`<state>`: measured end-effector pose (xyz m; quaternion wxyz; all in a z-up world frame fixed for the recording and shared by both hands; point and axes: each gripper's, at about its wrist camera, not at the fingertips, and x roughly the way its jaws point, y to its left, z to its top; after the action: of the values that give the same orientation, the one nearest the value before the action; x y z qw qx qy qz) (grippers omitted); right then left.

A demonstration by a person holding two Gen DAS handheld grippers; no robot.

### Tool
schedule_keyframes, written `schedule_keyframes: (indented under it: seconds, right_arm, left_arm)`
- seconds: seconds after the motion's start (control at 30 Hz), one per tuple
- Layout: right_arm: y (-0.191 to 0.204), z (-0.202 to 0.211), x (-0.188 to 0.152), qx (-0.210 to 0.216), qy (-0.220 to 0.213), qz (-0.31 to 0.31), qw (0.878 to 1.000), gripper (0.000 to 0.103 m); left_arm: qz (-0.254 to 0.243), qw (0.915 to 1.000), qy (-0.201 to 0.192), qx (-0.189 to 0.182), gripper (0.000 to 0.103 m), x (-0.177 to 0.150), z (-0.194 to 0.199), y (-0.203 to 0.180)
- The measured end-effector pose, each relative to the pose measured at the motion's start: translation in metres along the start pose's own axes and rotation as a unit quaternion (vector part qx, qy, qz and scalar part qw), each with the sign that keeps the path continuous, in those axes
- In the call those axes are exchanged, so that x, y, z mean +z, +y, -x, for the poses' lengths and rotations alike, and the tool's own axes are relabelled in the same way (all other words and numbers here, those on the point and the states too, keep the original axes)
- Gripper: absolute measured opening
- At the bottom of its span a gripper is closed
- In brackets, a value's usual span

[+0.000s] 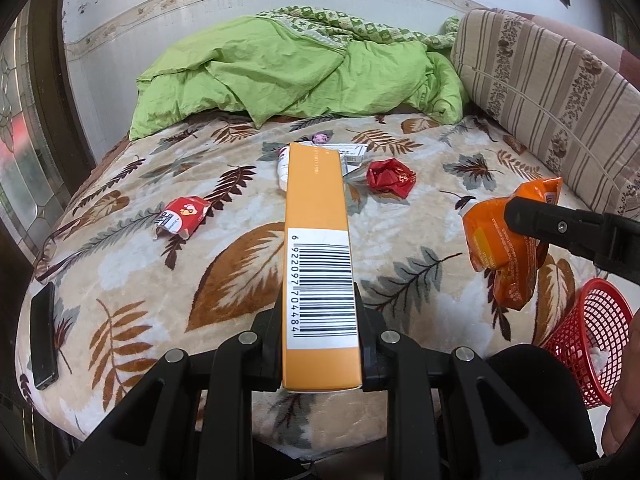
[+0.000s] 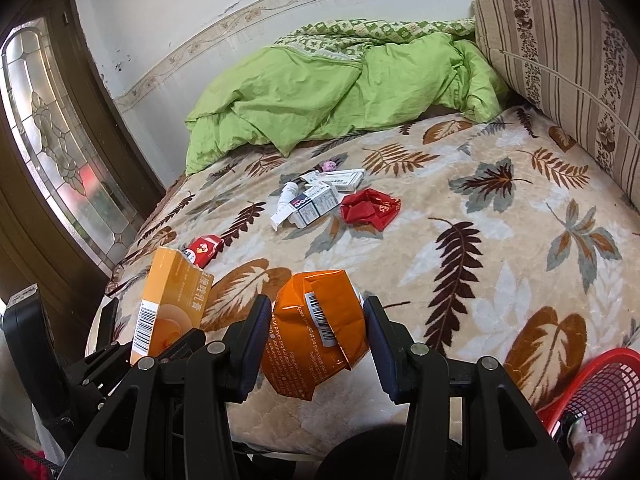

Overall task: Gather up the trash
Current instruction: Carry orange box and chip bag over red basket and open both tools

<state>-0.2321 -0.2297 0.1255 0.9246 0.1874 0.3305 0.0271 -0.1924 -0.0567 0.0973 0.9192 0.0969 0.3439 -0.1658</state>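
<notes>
My left gripper (image 1: 320, 320) is shut on a long orange carton (image 1: 318, 248) with a barcode, held above the bed's near edge; the carton also shows in the right wrist view (image 2: 168, 300). My right gripper (image 2: 318, 332) is shut on a crumpled orange bag (image 2: 316, 332), which also shows in the left wrist view (image 1: 500, 240). On the leaf-print blanket (image 2: 500, 264) lie a crumpled red wrapper (image 2: 370, 208), a small red packet (image 2: 204, 250), white medicine boxes (image 2: 316, 208) and a small pink scrap (image 2: 329, 165). A red mesh basket (image 2: 608, 396) stands at the bed's near right.
A green duvet (image 1: 288, 72) is bunched at the far side. A striped cushion (image 1: 552, 92) stands along the right. A black phone (image 1: 43, 340) lies near the bed's left edge. A glass-panelled wooden door (image 2: 52, 140) is at the left.
</notes>
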Motion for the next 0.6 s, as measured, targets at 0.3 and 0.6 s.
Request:
schedule_keyframes:
  seconds: [0.3,0.6]
  right_arm:
    - [-0.022,0.011,0.002,-0.006,-0.007,-0.029,1.0,0.051]
    - [-0.06,0.036,0.003,-0.024,-0.022,-0.066,0.997,0.051]
  left_arm:
    - [-0.021,0.9997,0.001,-0.015,0.024,0.007,0.001,-0.016]
    - [-0.058,0.9966,0.009,-0.058,0.024,0.016,0.001,-0.047]
